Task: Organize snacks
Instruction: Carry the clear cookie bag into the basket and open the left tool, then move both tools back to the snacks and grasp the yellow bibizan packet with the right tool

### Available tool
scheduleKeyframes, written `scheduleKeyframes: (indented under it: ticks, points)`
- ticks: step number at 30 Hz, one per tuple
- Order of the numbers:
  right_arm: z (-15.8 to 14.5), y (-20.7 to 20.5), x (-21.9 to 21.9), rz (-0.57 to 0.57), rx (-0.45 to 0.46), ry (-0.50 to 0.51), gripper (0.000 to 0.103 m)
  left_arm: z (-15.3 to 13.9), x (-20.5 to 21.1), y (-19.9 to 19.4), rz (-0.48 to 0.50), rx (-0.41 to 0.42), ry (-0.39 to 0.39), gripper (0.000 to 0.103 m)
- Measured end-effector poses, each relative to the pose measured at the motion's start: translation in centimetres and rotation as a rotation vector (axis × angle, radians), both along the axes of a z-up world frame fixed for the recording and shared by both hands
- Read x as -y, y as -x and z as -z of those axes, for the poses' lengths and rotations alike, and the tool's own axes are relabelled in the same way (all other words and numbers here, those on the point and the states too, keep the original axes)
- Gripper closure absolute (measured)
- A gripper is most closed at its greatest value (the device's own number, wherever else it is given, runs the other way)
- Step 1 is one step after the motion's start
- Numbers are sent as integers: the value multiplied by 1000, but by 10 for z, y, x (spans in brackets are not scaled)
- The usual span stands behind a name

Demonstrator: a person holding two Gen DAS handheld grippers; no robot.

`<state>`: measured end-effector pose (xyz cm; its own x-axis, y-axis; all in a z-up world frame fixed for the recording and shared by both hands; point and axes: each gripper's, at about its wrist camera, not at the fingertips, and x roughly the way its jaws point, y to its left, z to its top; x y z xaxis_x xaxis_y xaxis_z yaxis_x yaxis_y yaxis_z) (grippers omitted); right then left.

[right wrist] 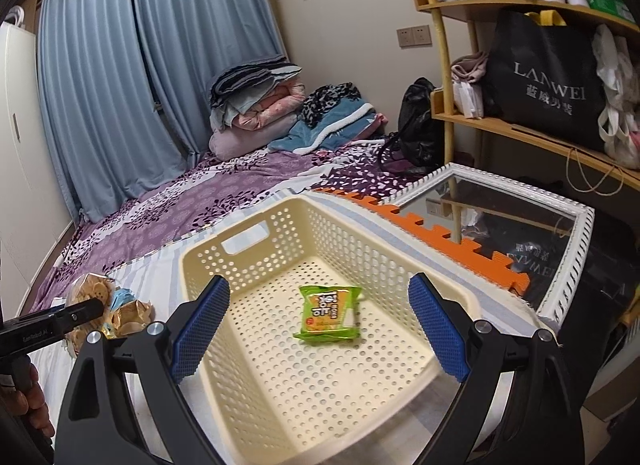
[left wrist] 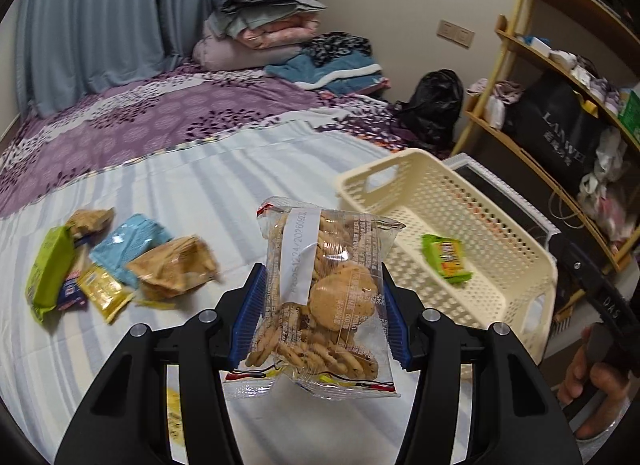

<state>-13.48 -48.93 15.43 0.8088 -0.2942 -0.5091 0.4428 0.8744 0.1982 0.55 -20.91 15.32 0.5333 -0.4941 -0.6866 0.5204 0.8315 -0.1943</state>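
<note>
My left gripper (left wrist: 320, 305) is shut on a clear bag of cookies (left wrist: 324, 297) and holds it above the striped bed sheet, left of the cream basket (left wrist: 512, 265). A green snack pack (left wrist: 446, 259) lies in the basket. Several more snack packs (left wrist: 120, 261) lie on the sheet to the left. My right gripper (right wrist: 320, 325) is open and empty, hovering over the near end of the cream basket (right wrist: 248, 225), with the green snack pack (right wrist: 330, 311) between and beyond its fingers. The left gripper's body shows at the left edge of the right wrist view.
A white-framed mirror (right wrist: 520, 201) and an orange foam mat (right wrist: 460, 241) lie right of the basket. A wooden shelf (right wrist: 520, 125) with bags stands beyond. Folded blankets (left wrist: 264, 25) and a black bag (left wrist: 432, 105) sit at the far end of the bed.
</note>
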Motion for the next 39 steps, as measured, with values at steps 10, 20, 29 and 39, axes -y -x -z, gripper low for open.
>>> scheduleKeyframes:
  ticks: [10, 20, 29, 39]
  points:
    - [1, 19, 26, 48, 6, -7, 13, -6, 83, 16, 155, 7, 1, 48]
    - [-1, 39, 37, 69, 24, -18, 13, -3, 140, 29, 278, -12, 50, 43]
    - [-4, 56, 34, 55, 61, -41, 13, -21, 124, 39, 219, 55, 38, 25]
    - [-19, 81, 10, -19, 130, -36, 13, -43, 76, 64, 115, 129, -4, 19]
